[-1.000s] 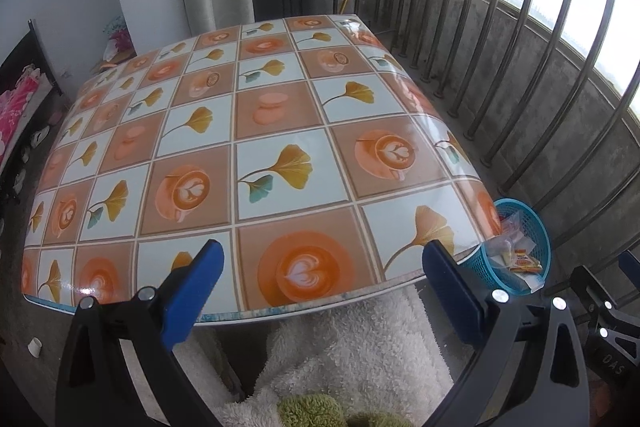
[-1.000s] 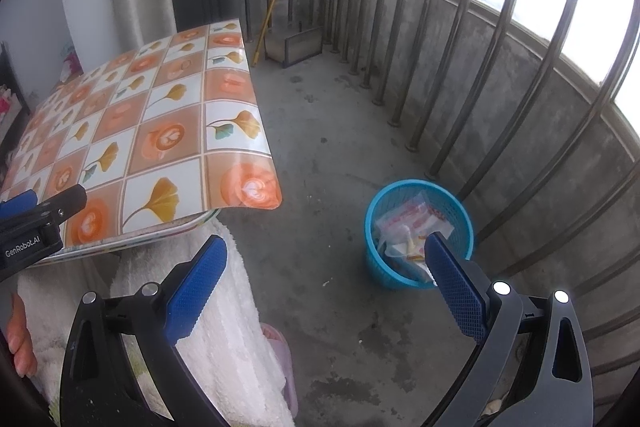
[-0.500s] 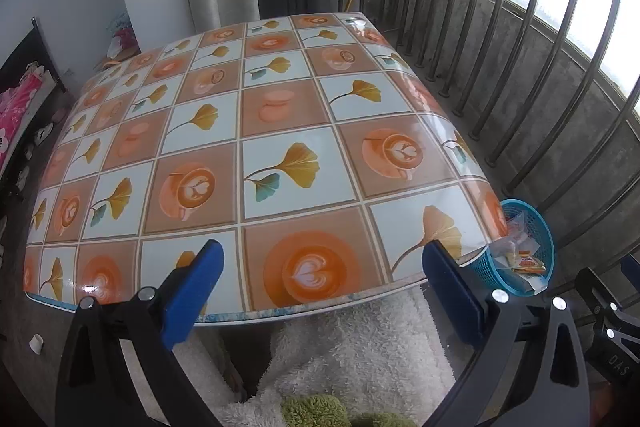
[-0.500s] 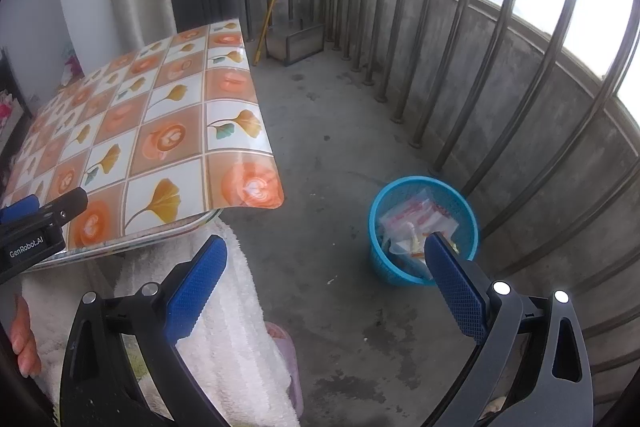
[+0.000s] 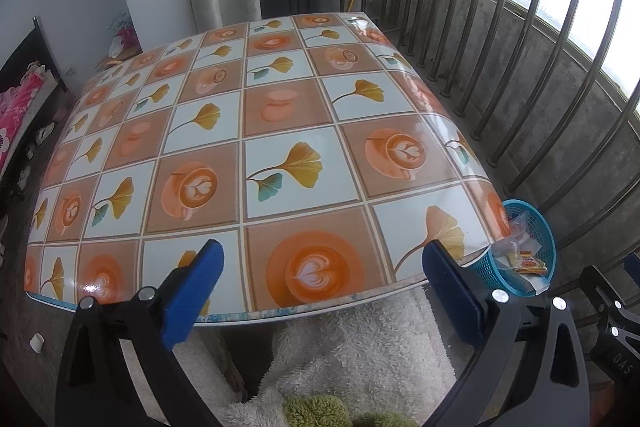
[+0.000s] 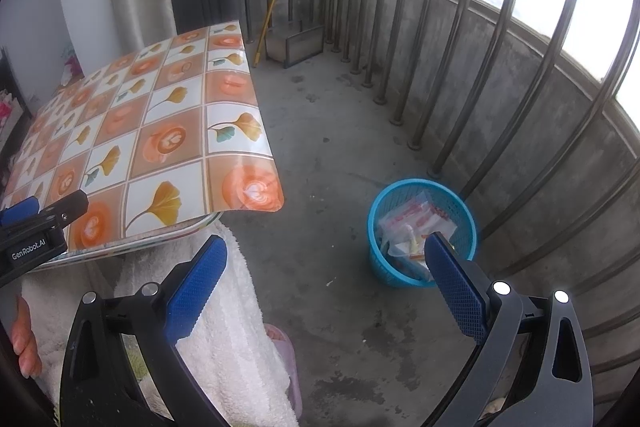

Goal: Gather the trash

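Observation:
A blue mesh waste basket (image 6: 460, 205) stands on the concrete floor by the railing, holding plastic wrappers (image 6: 412, 227). It also shows in the left wrist view (image 5: 540, 223) past the table's right corner. My right gripper (image 6: 324, 275) is open and empty, held above the floor left of the basket. My left gripper (image 5: 320, 279) is open and empty at the near edge of the table (image 5: 280, 115), which has a leaf-and-coffee-cup cover with no trash in sight on it.
A metal railing (image 6: 480, 75) on a concrete wall curves along the right. A white fluffy towel (image 6: 224, 327) lies over the person's lap below the table edge. A broom handle (image 6: 276, 7) and a metal box stand at the far end.
Both grippers have drawn back and risen slightly, so the table and basket sit a little lower in view. Both stay open and empty.

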Tool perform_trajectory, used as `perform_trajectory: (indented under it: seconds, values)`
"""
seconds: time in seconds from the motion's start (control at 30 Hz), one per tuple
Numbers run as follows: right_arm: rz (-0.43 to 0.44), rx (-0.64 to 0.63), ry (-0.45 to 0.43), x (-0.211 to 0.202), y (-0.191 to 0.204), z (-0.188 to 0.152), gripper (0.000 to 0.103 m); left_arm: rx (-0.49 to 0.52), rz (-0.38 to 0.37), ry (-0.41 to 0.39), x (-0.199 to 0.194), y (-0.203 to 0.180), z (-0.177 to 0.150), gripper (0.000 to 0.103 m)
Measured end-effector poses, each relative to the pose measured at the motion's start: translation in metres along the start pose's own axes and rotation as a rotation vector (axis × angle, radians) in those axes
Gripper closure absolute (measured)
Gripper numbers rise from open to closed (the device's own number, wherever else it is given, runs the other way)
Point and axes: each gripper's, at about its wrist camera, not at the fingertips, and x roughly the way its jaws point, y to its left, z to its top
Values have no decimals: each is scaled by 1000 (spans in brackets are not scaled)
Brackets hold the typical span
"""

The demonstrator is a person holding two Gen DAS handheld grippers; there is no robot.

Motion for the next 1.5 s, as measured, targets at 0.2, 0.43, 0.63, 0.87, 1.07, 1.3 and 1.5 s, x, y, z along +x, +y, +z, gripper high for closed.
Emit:
perform_trajectory:
  seconds: [0.2, 0.43, 0.63, 0.87, 1.07, 1.3, 1.5]
  values:
    - [1, 4, -2, 0, -1, 1, 8, 1, 2, 2, 0, 1, 0, 6]
    - [1, 15, -6, -2, -5, 4, 8, -3, 4, 0, 0, 0, 0, 6]
    - [2, 16, -7, -3, -5, 3, 8, 2, 6, 1, 0, 1, 0, 6]
    - [11, 21, -10, -5, -4, 3, 8, 2, 9, -2, -1, 1, 0, 6]
    - [9, 22, -11, -6, -3, 2, 8, 5, 12, -3, -2, 1, 0, 6]
    - [10, 22, -11, -6, -3, 2, 8, 5, 14, -4, -3, 0, 0, 6]
    - [11, 22, -12, -7, -3, 2, 8, 8, 13, 4, -3, -2, -1, 6]
